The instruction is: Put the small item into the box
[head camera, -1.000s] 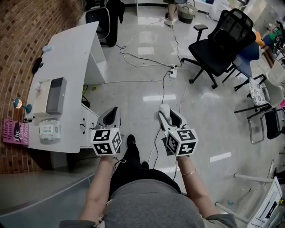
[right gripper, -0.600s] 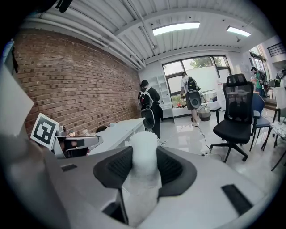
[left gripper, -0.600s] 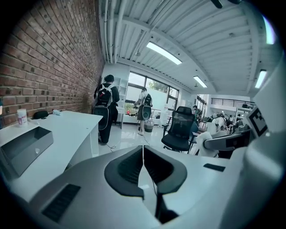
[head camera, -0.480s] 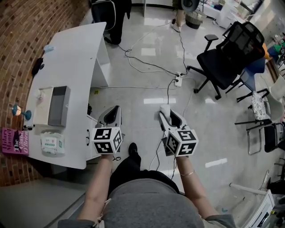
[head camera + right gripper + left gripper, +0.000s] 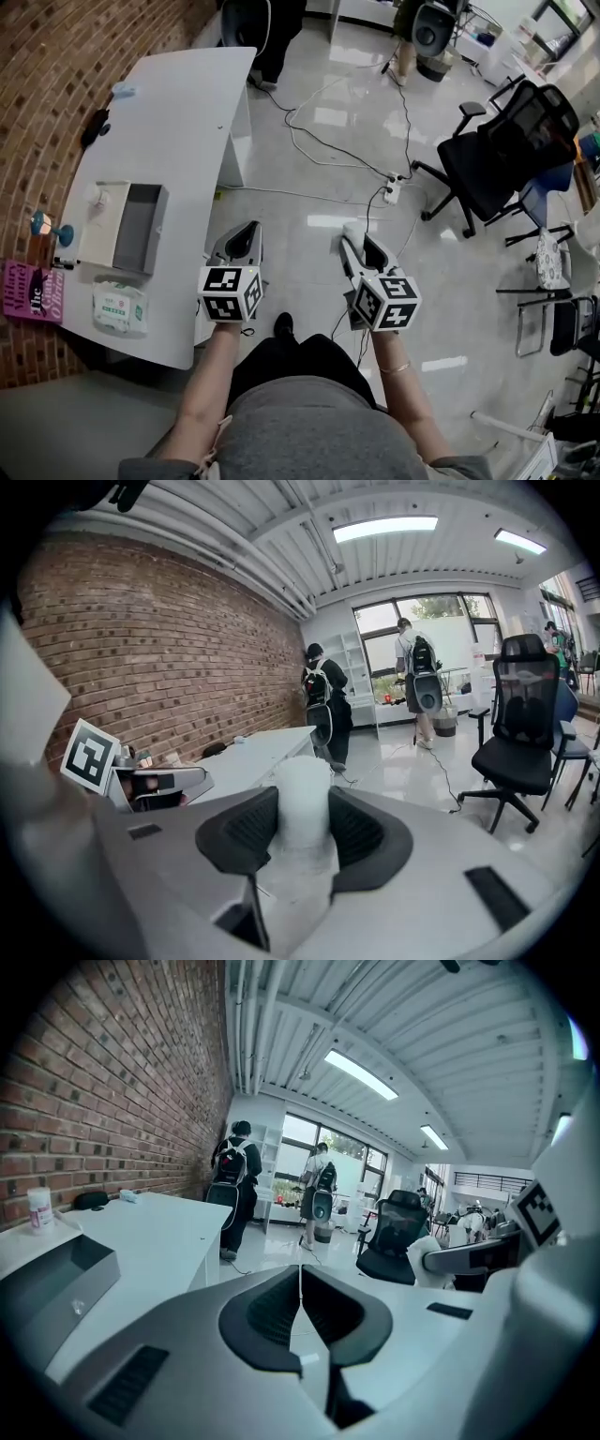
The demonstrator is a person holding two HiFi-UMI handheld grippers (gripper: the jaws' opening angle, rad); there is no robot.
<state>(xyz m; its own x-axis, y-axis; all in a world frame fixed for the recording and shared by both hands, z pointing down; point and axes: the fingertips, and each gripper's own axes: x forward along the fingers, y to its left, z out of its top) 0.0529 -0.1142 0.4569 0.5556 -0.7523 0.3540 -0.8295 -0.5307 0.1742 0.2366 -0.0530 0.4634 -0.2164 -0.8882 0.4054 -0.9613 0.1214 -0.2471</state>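
Note:
A grey open box (image 5: 139, 228) lies on the white desk (image 5: 178, 122) at my left; the left gripper view shows the box (image 5: 56, 1274) low at the left. My left gripper (image 5: 246, 230) hangs over the floor beside the desk's edge, shut with nothing in it (image 5: 300, 1288). My right gripper (image 5: 352, 236) is level with it over the floor, shut on a small white cylindrical item (image 5: 348, 230). In the right gripper view the white item (image 5: 302, 799) stands upright between the ribbed pads of the right gripper (image 5: 302, 822).
On the desk near the box lie a white wipes pack (image 5: 120, 307), a pink book (image 5: 31, 292) and a small blue object (image 5: 42, 225). Cables and a power strip (image 5: 392, 192) cross the floor. A black office chair (image 5: 502, 150) stands right. Two people with backpacks (image 5: 234, 1185) stand far off.
The head view has shifted: the desk and box now lie lower and nearer the left gripper. Both grippers keep their pose, and the white item stays in the right one.

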